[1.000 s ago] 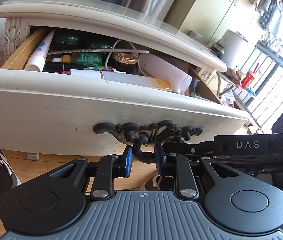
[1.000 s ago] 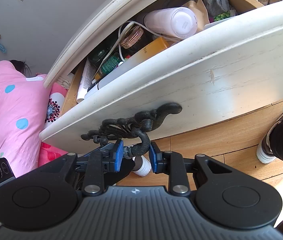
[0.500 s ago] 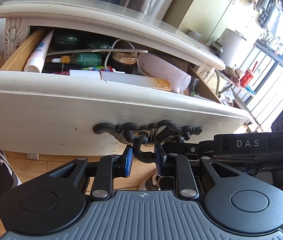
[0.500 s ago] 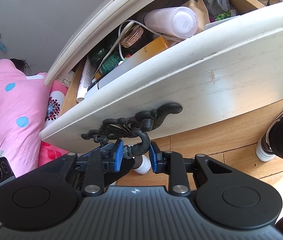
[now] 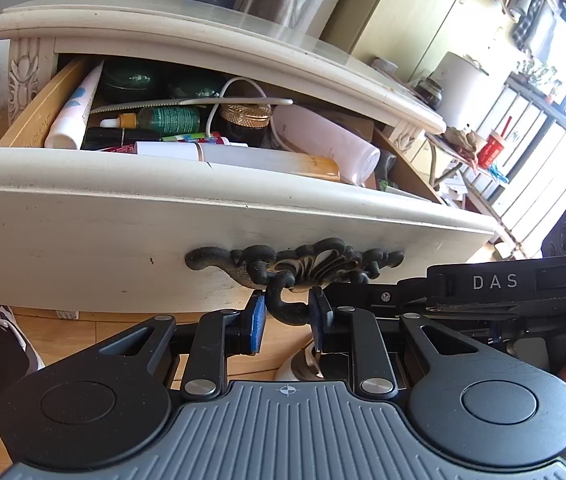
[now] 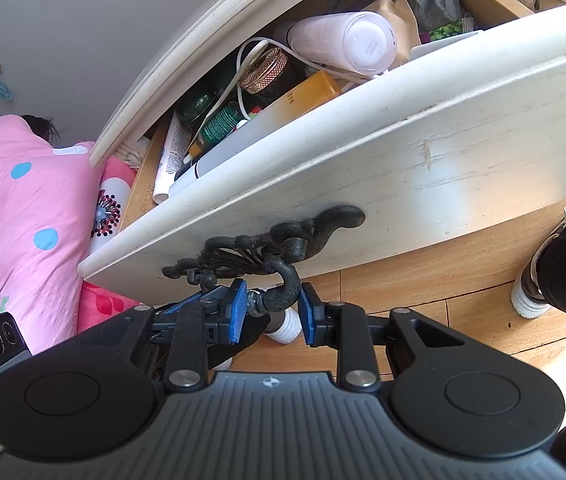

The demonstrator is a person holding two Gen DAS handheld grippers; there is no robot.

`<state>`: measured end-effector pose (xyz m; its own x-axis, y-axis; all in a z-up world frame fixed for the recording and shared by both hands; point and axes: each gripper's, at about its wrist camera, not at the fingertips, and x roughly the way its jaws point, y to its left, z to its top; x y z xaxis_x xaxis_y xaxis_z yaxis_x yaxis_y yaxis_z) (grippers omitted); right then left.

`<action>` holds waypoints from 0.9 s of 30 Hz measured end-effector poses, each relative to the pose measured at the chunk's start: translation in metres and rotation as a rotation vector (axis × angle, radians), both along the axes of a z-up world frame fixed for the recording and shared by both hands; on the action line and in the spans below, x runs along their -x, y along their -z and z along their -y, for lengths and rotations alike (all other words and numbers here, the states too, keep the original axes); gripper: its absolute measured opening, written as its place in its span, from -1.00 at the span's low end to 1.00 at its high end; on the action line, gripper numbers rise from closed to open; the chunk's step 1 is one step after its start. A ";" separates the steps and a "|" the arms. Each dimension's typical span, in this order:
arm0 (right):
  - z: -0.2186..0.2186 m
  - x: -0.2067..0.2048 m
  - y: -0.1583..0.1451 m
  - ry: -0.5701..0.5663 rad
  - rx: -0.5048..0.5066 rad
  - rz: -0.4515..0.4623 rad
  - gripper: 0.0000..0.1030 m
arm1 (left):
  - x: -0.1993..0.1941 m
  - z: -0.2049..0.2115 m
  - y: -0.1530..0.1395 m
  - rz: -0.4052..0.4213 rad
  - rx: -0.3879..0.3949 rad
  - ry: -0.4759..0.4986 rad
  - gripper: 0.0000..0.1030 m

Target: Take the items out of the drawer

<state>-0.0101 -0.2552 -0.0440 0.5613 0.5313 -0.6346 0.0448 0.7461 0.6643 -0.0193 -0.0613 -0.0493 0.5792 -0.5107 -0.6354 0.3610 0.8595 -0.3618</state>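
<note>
The white drawer (image 5: 83, 248) stands pulled out of the bedside cabinet, packed with toiletries. Among them are a pale pink bottle (image 5: 323, 140) (image 6: 343, 44), a long white tube with an orange end (image 5: 243, 158), a green dropper bottle (image 5: 163, 120), a gold-lidded jar (image 5: 245, 114) and a white cable. Its black ornate handle (image 5: 295, 264) (image 6: 267, 248) has a hanging loop. My left gripper (image 5: 286, 316) is shut on that loop. My right gripper (image 6: 271, 312) grips the same loop from the other side; its black body (image 5: 495, 284) shows in the left wrist view.
A pink spotted quilt (image 6: 11, 208) lies left of the cabinet. On the wooden floor (image 6: 423, 280) under the drawer stands a small white bottle (image 6: 283, 324). A person's shoe and dark trouser leg (image 6: 531, 292) are at the right. Cluttered shelves (image 5: 483, 148) lie beyond.
</note>
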 end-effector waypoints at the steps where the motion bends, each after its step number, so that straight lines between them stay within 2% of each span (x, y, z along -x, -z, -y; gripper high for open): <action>1: 0.000 0.000 0.000 -0.001 0.000 0.000 -0.45 | 0.000 0.000 0.000 0.001 -0.001 0.001 -0.54; 18: 0.002 0.001 -0.001 -0.017 0.005 0.008 -0.43 | 0.004 0.000 -0.001 0.012 -0.031 0.027 -0.53; 20: 0.002 0.000 -0.002 -0.024 0.008 0.007 -0.42 | 0.005 0.002 0.002 -0.014 -0.034 0.047 -0.56; 22: -0.001 0.000 -0.002 -0.044 0.014 0.002 -0.41 | 0.010 0.005 0.012 -0.082 -0.009 0.091 -0.62; 23: -0.003 0.001 0.000 -0.048 0.006 -0.008 -0.47 | 0.013 0.008 0.016 -0.102 -0.004 0.105 -0.62; 24: -0.005 0.002 0.002 -0.053 -0.002 -0.018 -0.82 | 0.018 0.010 0.020 -0.101 -0.007 0.111 -0.62; 25: -0.008 0.002 0.006 -0.063 -0.016 -0.035 -0.89 | 0.022 0.013 0.022 -0.095 -0.004 0.118 -0.62; 27: -0.011 0.002 0.011 -0.068 -0.034 -0.052 -0.89 | 0.023 0.012 0.021 -0.092 0.008 0.121 -0.62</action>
